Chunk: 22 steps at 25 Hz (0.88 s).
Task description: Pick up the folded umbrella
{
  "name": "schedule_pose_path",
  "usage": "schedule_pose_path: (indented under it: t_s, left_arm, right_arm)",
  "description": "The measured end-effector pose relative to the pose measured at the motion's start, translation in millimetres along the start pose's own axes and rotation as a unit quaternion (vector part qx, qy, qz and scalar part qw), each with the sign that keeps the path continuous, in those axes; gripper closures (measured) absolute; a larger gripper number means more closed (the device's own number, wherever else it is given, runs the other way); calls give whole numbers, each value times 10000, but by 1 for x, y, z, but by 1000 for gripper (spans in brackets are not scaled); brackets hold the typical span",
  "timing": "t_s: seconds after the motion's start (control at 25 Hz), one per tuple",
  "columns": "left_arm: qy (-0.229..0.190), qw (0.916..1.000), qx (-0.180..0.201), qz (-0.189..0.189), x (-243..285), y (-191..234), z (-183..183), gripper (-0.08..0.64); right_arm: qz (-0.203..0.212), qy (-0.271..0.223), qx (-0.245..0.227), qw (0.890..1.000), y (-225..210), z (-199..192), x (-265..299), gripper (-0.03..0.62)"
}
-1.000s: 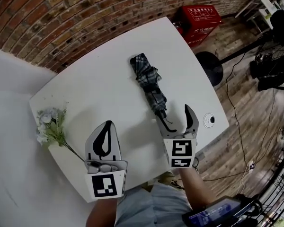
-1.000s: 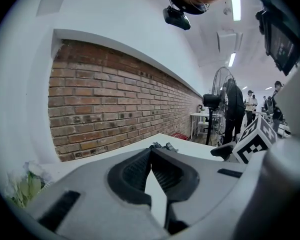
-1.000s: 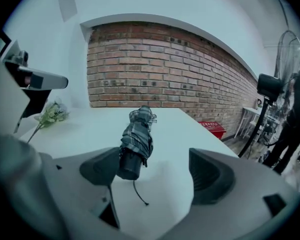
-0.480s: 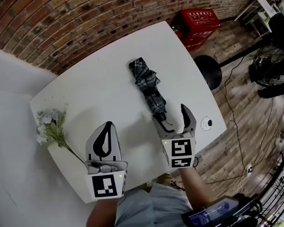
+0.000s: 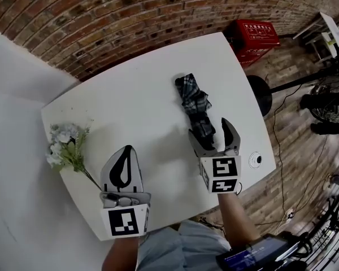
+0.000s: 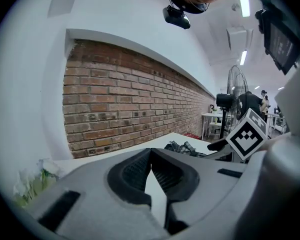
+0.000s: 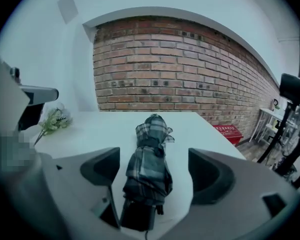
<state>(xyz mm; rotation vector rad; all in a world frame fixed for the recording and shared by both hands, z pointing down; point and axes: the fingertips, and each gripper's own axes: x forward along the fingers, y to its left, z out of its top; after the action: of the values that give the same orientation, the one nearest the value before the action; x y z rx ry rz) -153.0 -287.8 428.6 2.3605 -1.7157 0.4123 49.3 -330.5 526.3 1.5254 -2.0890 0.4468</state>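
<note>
The folded umbrella lay on the bench, its handle end between the right tongs, which stood wide apart. The left tongs were together and empty. Judged light, with soft, slippery fabric; the rigid handle offered the firmer hold.

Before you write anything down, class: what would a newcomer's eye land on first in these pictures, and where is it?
The dark plaid folded umbrella lying on the white table, its handle end between the open jaws of the right gripper. Next, the small bunch of pale flowers at the table's left edge, near the shut left gripper, and the red brick wall behind.
</note>
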Motion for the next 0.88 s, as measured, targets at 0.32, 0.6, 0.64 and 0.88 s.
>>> schedule_pose_path:
  t_s: [0.32,0.6,0.64,0.88]
  left_arm:
    - [151,9997,-155,73,13,18,-14,554]
    - [208,9994,-248,95,19,28,-25,554]
    - [210,9994,-262,89,19,29,-26,554]
    - [139,9995,-293,67,22,37,-25,554]
  right_arm:
    - [191,397,-41,9990,1,-4,29,170]
    - [405,741,-81,9964,11,-11,39,192]
    - [406,756,-82,9963,12,-10,39,192]
    - [341,830,-127,9959,9,3,40,196]
